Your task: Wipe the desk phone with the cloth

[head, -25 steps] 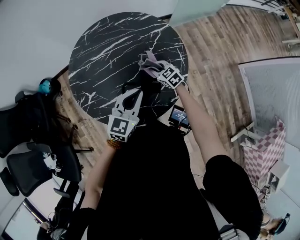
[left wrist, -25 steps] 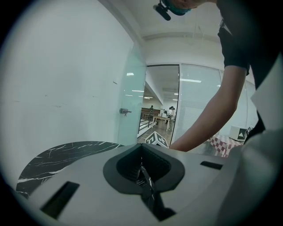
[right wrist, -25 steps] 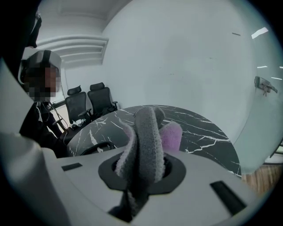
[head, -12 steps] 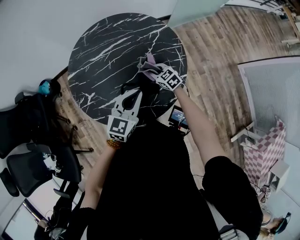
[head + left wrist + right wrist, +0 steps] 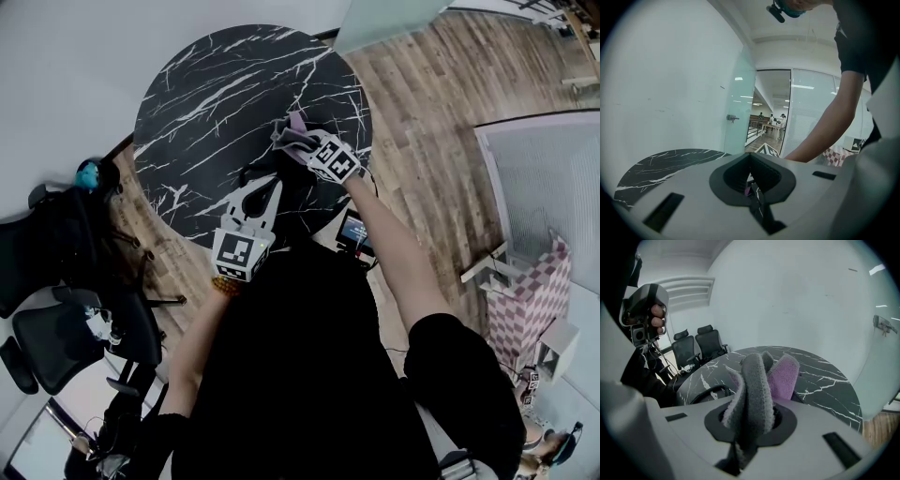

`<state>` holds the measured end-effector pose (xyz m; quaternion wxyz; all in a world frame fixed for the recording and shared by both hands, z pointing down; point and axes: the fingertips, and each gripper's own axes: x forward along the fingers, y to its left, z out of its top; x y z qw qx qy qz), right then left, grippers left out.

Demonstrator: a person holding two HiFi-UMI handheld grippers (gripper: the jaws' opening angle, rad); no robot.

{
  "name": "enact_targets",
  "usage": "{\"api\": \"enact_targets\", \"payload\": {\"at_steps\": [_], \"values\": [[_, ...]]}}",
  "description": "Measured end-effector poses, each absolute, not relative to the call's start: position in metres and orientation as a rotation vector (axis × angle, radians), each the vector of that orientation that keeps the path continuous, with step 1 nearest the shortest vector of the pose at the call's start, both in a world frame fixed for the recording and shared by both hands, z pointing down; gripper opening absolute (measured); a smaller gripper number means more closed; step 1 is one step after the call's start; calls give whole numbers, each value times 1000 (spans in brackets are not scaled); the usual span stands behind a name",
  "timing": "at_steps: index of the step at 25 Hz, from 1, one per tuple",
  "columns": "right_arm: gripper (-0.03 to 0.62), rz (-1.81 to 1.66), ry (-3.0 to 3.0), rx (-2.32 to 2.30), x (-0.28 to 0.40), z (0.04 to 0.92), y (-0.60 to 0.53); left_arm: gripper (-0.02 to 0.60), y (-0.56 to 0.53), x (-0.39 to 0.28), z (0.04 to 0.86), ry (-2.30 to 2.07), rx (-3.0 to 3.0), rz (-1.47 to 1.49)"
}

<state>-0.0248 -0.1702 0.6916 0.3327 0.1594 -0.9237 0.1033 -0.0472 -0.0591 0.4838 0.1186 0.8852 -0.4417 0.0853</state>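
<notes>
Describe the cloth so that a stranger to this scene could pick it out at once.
Start at the round black marble table with white veins. Towards its right side the right gripper pinches the cloth: a fuzzy bunch, grey and lilac, the only soft, pale thing there.

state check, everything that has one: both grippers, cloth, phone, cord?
left gripper, shut, nothing between the jaws.
right gripper, shut on cloth.
cloth, bunched, clamped, folds sticking out past the jaws.
desk phone, on the table; too dark to tell if the handset is seated.
phone cord, coiled, lying on the table.
</notes>
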Motion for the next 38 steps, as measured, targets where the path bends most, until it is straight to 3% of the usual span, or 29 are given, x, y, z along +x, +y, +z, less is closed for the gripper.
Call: {"api": "enact_targets", "payload": {"at_steps": [38], "values": [[63, 341, -2383, 346, -31, 715, -108, 12, -61, -43, 490, -1279, 2542, 216]]}}
